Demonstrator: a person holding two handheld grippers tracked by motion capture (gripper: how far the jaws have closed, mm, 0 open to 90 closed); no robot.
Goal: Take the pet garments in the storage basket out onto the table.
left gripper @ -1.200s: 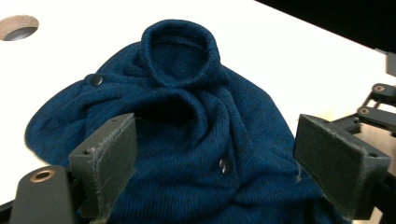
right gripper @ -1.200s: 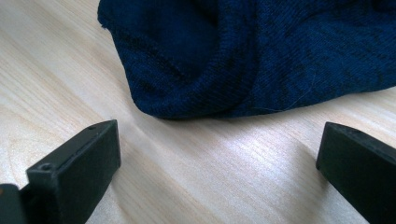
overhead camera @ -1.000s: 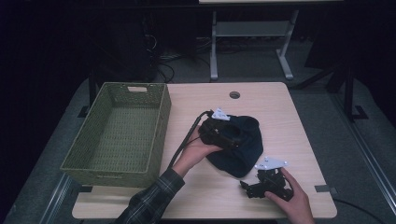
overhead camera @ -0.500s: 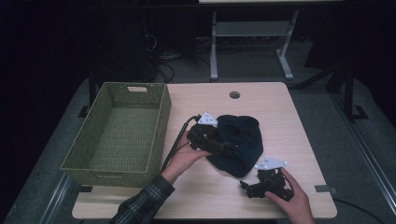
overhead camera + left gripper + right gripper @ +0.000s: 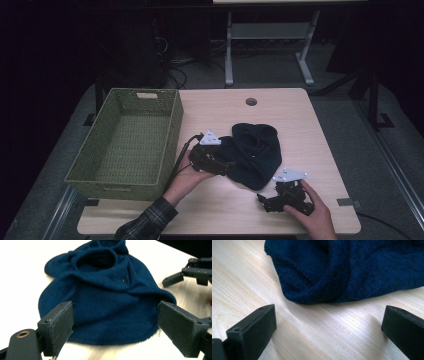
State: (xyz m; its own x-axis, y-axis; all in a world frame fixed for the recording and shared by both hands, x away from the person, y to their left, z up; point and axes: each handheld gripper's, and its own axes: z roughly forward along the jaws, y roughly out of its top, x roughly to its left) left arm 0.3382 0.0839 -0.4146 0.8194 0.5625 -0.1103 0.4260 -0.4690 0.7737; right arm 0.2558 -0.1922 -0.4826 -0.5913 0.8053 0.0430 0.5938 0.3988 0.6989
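A dark blue knitted garment (image 5: 255, 152) lies crumpled in the middle of the wooden table (image 5: 280, 115). My left gripper (image 5: 223, 167) sits at its left edge, jaws open. In the left gripper view the garment (image 5: 105, 297) lies just ahead of the open left gripper (image 5: 113, 327), between its pads and apart from them. My right gripper (image 5: 261, 199) rests on the table near the front edge, below the garment's right corner, open. The right gripper view has the garment's hem (image 5: 332, 272) a short way beyond the open right gripper (image 5: 329, 327), with nothing held.
A green woven basket (image 5: 172, 130) stands empty at the table's left, close beside my left hand. A round cable hole (image 5: 251, 101) is at the table's back. A metal desk frame (image 5: 270, 40) stands on the floor behind.
My left gripper has pulled back leftward and toward me, from on top of the garment to its left edge. The right gripper has stayed put.
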